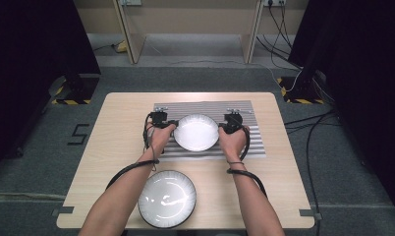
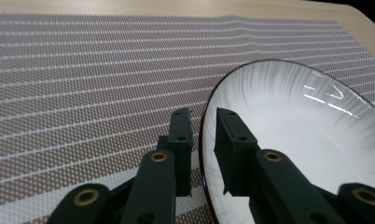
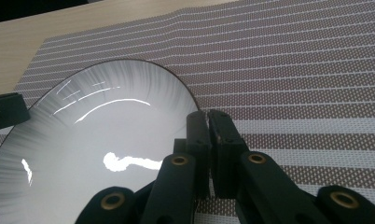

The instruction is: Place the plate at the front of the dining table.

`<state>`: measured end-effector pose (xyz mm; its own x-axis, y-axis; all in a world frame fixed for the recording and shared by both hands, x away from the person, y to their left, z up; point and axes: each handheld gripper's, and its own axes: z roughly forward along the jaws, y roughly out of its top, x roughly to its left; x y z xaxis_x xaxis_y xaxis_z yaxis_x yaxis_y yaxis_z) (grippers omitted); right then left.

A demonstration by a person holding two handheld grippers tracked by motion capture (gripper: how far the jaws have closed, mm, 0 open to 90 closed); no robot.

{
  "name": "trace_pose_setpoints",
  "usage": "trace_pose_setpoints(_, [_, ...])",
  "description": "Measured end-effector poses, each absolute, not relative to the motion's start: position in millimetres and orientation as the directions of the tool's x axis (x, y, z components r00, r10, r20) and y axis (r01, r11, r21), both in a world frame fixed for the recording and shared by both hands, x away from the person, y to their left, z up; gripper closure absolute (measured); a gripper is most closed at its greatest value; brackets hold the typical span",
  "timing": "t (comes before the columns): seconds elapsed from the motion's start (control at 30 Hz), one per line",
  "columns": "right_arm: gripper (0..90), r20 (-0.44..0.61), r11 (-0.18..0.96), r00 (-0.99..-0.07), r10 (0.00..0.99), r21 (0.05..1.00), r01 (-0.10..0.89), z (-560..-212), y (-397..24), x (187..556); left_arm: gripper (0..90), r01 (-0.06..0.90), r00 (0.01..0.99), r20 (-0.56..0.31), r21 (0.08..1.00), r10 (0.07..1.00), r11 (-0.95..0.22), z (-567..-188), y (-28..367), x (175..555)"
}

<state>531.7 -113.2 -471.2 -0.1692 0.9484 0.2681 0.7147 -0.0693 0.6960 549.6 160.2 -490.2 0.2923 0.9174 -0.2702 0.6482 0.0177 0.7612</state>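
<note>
A white ribbed plate [image 1: 196, 132] with a thin dark rim lies on a striped placemat [image 1: 255, 143] in the middle of the table. My left gripper [image 1: 161, 120] is at its left edge and my right gripper [image 1: 232, 122] at its right edge. In the left gripper view the jaws [image 2: 204, 114] stand astride the plate's [image 2: 307, 130] rim, one outside and one inside, with a gap on both sides. In the right gripper view the gripper [image 3: 208, 116] is pressed shut on the plate's [image 3: 106, 140] rim.
A second, larger plate [image 1: 167, 198] with a glossy dark centre sits near the table's front edge between the forearms. The wooden table [image 1: 122, 123] stands on grey carpet, with black stands and cables off both sides.
</note>
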Motion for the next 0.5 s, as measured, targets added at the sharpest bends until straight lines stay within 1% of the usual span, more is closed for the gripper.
trace_pose_setpoints(0.23, [81.6,0.265,-0.075,-0.169,0.949,0.711,0.699,-467.2,-117.5,529.3,67.3,0.628,0.306,-0.27,0.778,0.913,0.02,-481.7,161.2,545.8])
trace_pose_setpoints(0.33, [76.4,0.264,-0.072,-0.174,0.949,0.717,0.693,-464.3,-118.3,527.1,61.1,0.612,0.312,-0.263,0.79,0.913,0.018,-476.5,162.8,542.2])
trace_pose_setpoints(0.5, [72.1,0.255,-0.062,-0.186,0.949,0.728,0.682,-459.6,-120.6,520.3,52.3,0.598,0.34,-0.245,0.802,0.908,-0.008,-470.9,167.6,533.4])
